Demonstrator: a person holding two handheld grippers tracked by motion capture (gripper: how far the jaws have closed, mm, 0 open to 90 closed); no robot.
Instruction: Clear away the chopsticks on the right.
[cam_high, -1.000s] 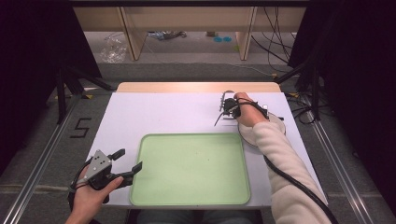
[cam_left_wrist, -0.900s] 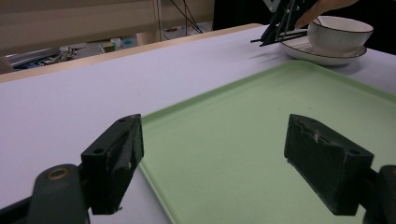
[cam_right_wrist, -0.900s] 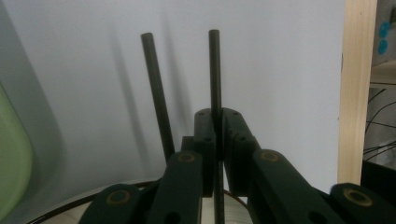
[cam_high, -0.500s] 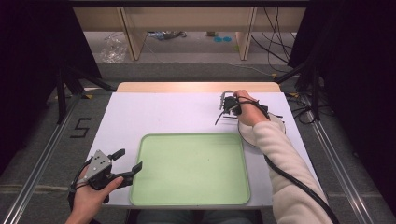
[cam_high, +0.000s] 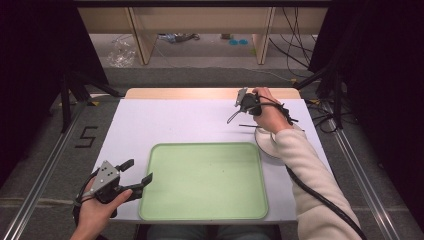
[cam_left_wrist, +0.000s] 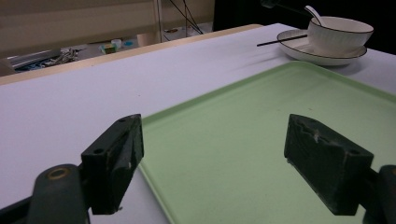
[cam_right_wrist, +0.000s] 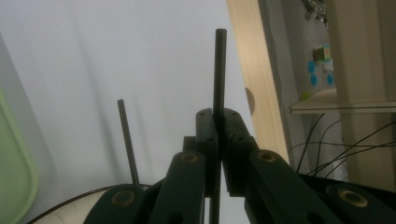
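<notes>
My right gripper (cam_high: 244, 103) hovers over the table's far right and is shut on a thin black chopstick (cam_right_wrist: 219, 65); its jaws have just been closing on it. In the right gripper view the stick rises straight between the pressed pads (cam_right_wrist: 207, 135). A second chopstick (cam_high: 250, 126) lies across the rim of a white plate (cam_high: 265, 145). On that plate (cam_left_wrist: 299, 49) stands a white bowl (cam_left_wrist: 340, 35) with a spoon (cam_left_wrist: 312, 14) in it. Beside the near left corner of the green tray (cam_high: 205, 180), my left gripper (cam_high: 136, 172) rests open with nothing between its jaws.
The white table top (cam_high: 165, 122) ends in a wooden strip at its far edge (cam_high: 200, 93). The person's right sleeve (cam_high: 310, 175) crosses the plate and the tray's right side. Cables (cam_high: 320, 200) trail off to the right.
The right hand has lifted a little with the chopstick in its jaws. The left hand and its gripper have stayed where they were.
</notes>
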